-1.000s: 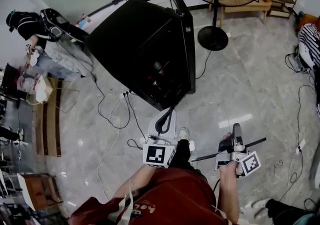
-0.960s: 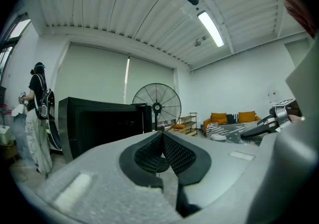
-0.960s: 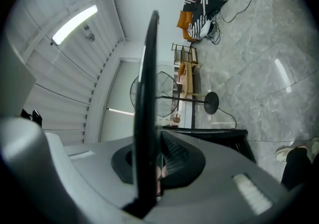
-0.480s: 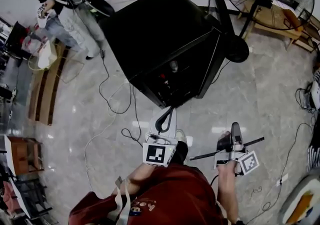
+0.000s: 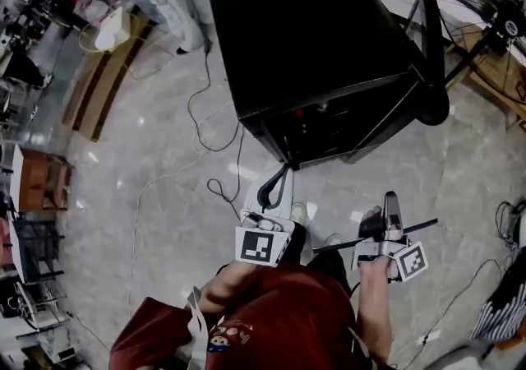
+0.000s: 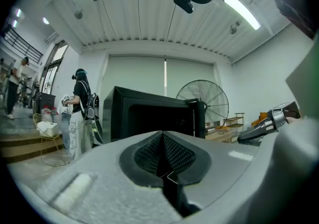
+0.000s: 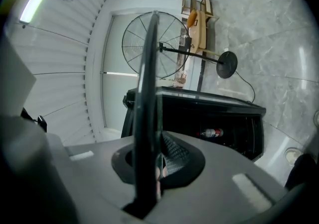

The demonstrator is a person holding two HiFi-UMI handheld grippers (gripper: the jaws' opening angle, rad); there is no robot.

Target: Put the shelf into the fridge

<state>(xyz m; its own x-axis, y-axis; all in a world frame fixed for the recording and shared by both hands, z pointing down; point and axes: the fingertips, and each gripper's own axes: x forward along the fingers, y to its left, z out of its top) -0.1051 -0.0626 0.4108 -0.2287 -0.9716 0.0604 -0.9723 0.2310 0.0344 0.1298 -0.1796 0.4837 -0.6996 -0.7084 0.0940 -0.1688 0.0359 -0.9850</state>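
Head view is showing the right gripper [image 5: 391, 204] clenching the thin dark shelf [image 5: 337, 246], its long axis lying crosswise to the open fridge [image 5: 320, 48] ahead. The left gripper [image 5: 279, 179], nearer the fridge, is carrying nothing, jaws pressed together.

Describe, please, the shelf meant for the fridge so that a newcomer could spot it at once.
Start at the big black fridge on the marble floor, then come toward the person's right gripper. The shelf is the thin dark panel clamped edge-on in its fingers; the left gripper holds nothing.
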